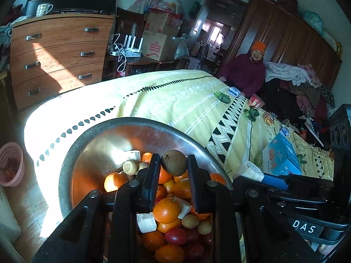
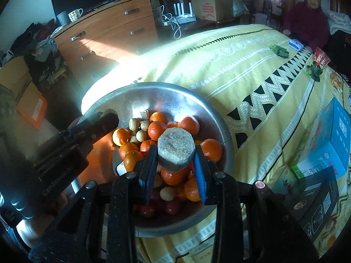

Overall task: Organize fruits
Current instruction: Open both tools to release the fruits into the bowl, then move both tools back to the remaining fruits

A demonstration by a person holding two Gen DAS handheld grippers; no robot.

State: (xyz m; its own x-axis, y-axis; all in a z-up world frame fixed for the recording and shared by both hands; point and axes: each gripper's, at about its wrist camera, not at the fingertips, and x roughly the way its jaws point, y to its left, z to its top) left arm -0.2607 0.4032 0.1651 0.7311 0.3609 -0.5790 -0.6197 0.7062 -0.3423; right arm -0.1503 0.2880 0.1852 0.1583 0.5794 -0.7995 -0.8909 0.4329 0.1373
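A wide metal bowl [image 1: 105, 131] [image 2: 158, 87] sits near the edge of the cloth-covered table. It holds several oranges [image 1: 166, 210] [image 2: 156, 129], small tan round fruits [image 1: 130, 167] [image 2: 134, 124], red tomatoes [image 1: 175, 236] [image 2: 147, 211] and pale cut pieces [image 1: 145, 222]. My left gripper [image 1: 173, 159] hangs over the bowl, shut on a brown kiwi-like fruit [image 1: 174, 163] at its fingertips. My right gripper [image 2: 175, 164] is also over the pile, its blue pads [image 2: 200, 173] shut on a grey-tan octagonal chunk [image 2: 175, 151] with a rough cut top.
A yellow patterned cloth [image 1: 186, 100] [image 2: 230, 70] covers the table. A blue box [image 1: 280, 157] [image 2: 333, 135] and a dark box [image 2: 313, 197] lie to the right. A seated person [image 1: 248, 74] is at the far end. A wooden chest of drawers [image 1: 59, 54] and a pink basket [image 1: 11, 164] are on the left.
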